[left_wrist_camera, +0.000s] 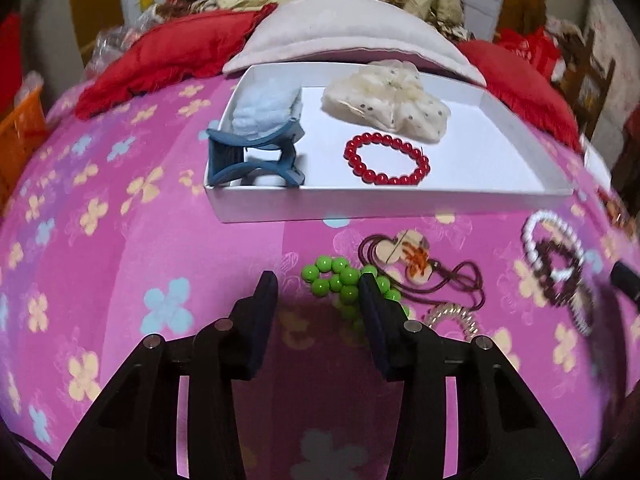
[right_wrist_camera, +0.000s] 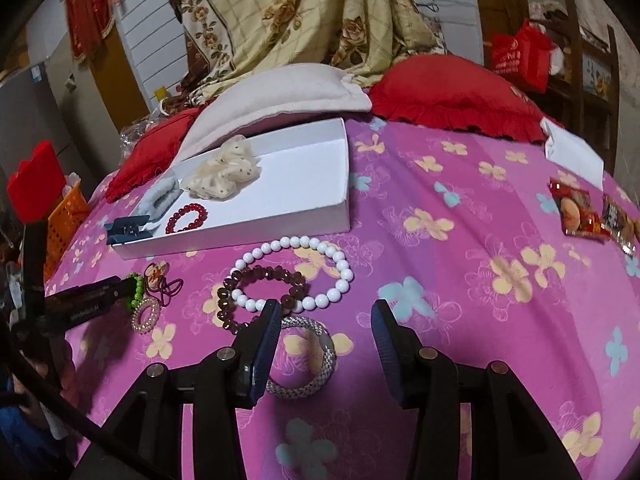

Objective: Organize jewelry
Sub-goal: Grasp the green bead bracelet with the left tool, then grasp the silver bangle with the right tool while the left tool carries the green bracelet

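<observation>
So the sorting looks roughly half done. Inside the white box (left_wrist_camera: 400,204) lie four pieces: one blue claw clip (left_wrist_camera: 256,160), one pale blue scrunchie (left_wrist_camera: 264,110), one cream scrunchie (left_wrist_camera: 384,100) and one red bead bracelet (left_wrist_camera: 386,158). In front of the box, on the pink bedspread (left_wrist_camera: 120,240), six wait: green beads (left_wrist_camera: 344,282), a cord pendant (left_wrist_camera: 412,256), a clear coil tie (right_wrist_camera: 145,314), a white pearl bracelet (right_wrist_camera: 320,268), a brown bead bracelet (right_wrist_camera: 256,292) and a silver mesh bangle (right_wrist_camera: 308,360). The left gripper (left_wrist_camera: 318,288) and right gripper (right_wrist_camera: 324,316) both gape, empty.

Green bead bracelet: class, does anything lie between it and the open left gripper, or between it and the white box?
Nothing visible blocks either. The green bead bracelet lies at the left gripper fingertips; bare bedsheet leads to the white box.
</observation>
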Motion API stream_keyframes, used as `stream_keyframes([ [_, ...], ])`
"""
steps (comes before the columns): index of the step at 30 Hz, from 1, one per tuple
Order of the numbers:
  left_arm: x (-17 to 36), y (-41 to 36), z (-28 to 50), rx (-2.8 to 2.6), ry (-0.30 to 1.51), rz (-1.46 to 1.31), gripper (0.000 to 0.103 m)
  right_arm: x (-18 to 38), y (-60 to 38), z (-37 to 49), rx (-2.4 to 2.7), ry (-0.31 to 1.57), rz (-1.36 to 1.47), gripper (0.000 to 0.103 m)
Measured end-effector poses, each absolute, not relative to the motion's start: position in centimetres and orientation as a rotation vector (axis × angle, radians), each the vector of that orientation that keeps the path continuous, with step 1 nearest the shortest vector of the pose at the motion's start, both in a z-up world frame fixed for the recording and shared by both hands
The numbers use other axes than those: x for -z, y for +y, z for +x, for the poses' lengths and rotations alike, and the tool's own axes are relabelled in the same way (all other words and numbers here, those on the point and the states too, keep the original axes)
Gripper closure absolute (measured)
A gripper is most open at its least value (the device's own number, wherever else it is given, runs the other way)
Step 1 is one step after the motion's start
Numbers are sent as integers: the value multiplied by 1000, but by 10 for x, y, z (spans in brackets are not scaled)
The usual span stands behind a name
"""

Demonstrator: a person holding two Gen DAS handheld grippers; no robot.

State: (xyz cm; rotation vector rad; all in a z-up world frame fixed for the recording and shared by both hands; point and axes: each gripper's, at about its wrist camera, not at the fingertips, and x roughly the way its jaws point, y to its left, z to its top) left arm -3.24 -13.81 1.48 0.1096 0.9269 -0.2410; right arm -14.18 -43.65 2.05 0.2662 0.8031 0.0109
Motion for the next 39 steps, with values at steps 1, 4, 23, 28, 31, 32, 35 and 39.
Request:
stream_keyframes([
  [1,-15,-138,-34,251,921,111,90,-18,-439,-141,-10,810,284,59],
  [4,-17,-136,-38,244,916,107,95,-14,-444,-138,-17,820,331,59],
  [23,-69,-121,-56,321,804,-15,95,-16,-445,-134,-41,808,351,59],
  [28,-81,-108,-57,324,781,-54,95,-14,-444,-133,-58,811,354,58],
  [31,-89,-99,-59,318,761,-75,95,-13,-446,-132,-66,812,373,58],
  [32,-91,-96,-60,318,755,-81,95,-13,-447,-132,-68,811,379,58],
  [35,-96,-90,-62,315,739,-91,95,-12,-451,-132,-61,815,388,59],
  [39,-97,-87,-64,315,739,-83,95,-7,-462,-137,-42,825,437,59],
])
